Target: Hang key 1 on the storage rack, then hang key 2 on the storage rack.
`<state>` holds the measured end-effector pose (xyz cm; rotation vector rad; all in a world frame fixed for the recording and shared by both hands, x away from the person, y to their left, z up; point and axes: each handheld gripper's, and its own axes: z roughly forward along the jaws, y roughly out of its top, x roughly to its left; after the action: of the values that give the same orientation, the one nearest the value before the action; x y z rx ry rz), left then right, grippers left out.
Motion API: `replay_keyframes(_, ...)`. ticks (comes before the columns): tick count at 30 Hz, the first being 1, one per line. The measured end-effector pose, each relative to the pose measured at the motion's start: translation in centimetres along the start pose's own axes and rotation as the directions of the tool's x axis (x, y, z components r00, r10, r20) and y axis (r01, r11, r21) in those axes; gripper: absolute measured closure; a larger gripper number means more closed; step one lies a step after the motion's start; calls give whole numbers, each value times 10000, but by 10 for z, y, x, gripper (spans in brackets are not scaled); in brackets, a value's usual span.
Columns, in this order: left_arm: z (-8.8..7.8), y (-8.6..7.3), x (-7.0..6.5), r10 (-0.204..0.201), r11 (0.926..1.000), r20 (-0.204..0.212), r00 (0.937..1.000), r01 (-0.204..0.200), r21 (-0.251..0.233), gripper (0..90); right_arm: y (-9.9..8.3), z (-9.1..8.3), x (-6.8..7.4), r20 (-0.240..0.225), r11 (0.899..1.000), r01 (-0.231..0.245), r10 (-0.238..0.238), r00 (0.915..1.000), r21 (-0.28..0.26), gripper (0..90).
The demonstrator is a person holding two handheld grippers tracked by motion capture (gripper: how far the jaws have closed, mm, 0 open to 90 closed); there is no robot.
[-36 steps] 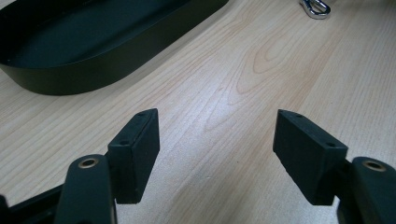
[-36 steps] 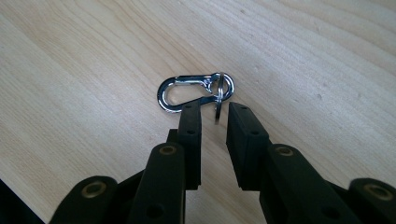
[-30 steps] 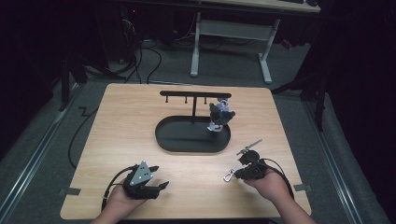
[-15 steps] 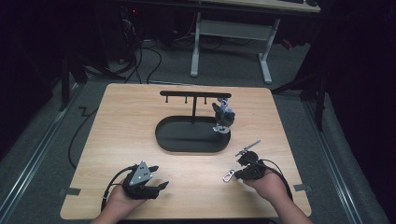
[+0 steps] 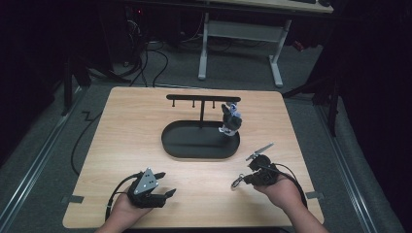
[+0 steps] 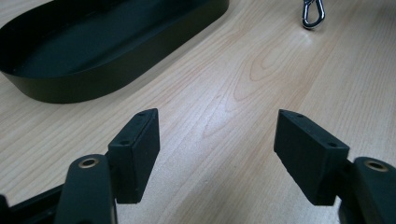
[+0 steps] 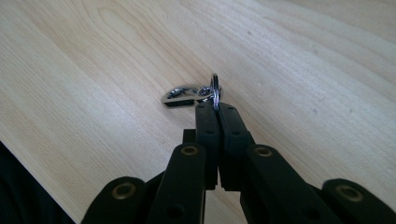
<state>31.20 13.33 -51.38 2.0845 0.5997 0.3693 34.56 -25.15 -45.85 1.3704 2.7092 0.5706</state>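
Up close, our right tongs (image 7: 215,108) are clenched on a small silver key ring (image 7: 215,88), its carabiner clip (image 7: 183,95) trailing onto the desk (image 7: 303,70); how much of the ring sits between the pads is hidden. From above, those right tongs (image 5: 245,178) hold the clip (image 5: 237,182) low over the desk's near right part, with the detail too small to read. Our left tongs (image 6: 217,156) stand released over bare wood, nothing between them. Beyond them lies a black oval tray (image 6: 93,79), cut off at the frame's edge. On the tray (image 5: 194,150) rises a T-shaped hanger stand (image 5: 202,99), a small blurred figure (image 5: 230,119) hanging at its right end.
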Motion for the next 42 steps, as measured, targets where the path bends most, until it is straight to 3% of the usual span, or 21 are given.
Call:
replay_keyframes(12,-4,0,0,2,9995,-28,10000,-3,-304,311,10,-26,1,27,9984,-57,59,10000,-564,890)
replay_keyframes(21,-4,1,2,-107,9994,-83,9999,105,-317,310,15,-29,0,23,9976,13,-11,10000,-699,890)
replay_keyframes(32,1,3,0,107,9997,74,9999,-106,-200,310,24,-38,2,41,9963,154,-151,9999,-851,890)
replay_keyframes(42,-2,4,1,55,9995,26,10000,-54,-318,309,41,-39,2,69,9951,176,-170,9998,-972,890)
